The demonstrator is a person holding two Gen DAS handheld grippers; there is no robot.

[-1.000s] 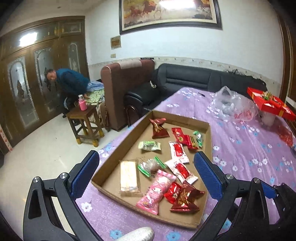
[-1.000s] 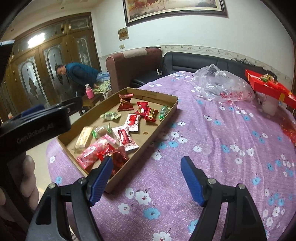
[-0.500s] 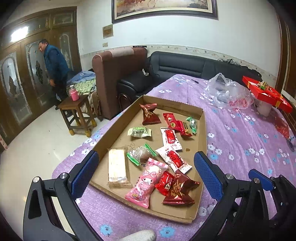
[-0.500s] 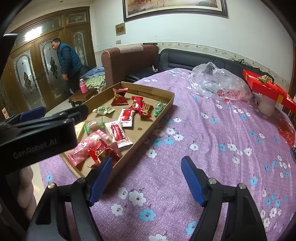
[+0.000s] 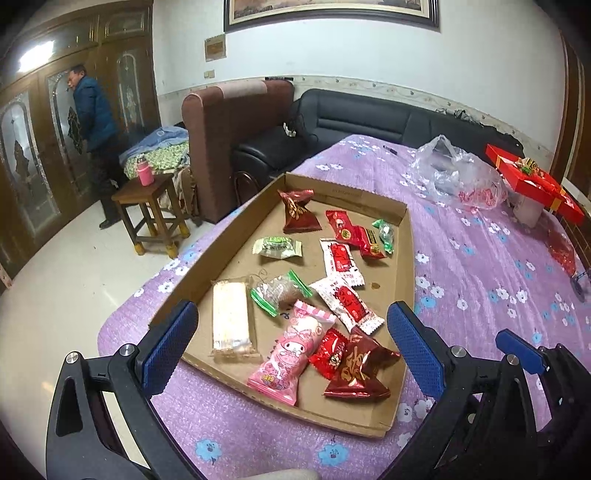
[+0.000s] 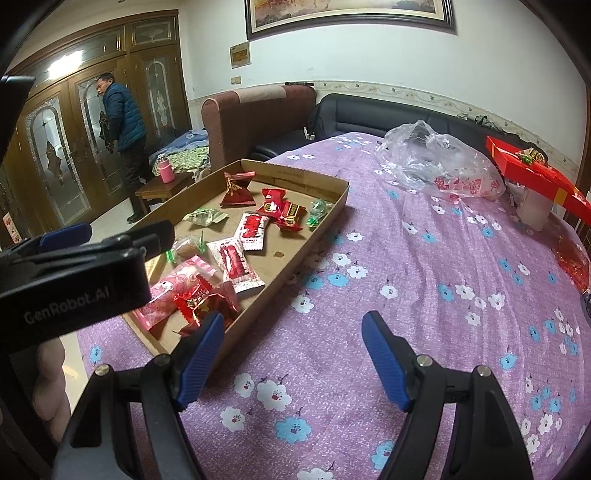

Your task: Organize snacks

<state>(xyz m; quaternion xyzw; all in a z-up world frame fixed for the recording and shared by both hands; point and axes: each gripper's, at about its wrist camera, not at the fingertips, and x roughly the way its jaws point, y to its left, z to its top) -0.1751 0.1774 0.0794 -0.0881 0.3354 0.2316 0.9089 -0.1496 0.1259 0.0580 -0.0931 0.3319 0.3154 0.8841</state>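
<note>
While both hang spread and unloaded, left gripper (image 5: 291,343) overlooks the cardboard tray (image 5: 404,258), right gripper (image 6: 293,363) beside it.

Place: a home living room.
Seating: black leather sofa (image 5: 369,122) at 12 o'clock, brown armchair (image 5: 229,122) at 11.
Walls: framed painting (image 5: 332,14) high at 12.
Doors: carved wooden glazed doors (image 5: 44,147) at 10.
Bench: purple flowered cloth (image 6: 424,295), household style.

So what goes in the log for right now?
left claw: open | right claw: open | wrapped snacks: in shallow cardboard tray | nothing held
</note>
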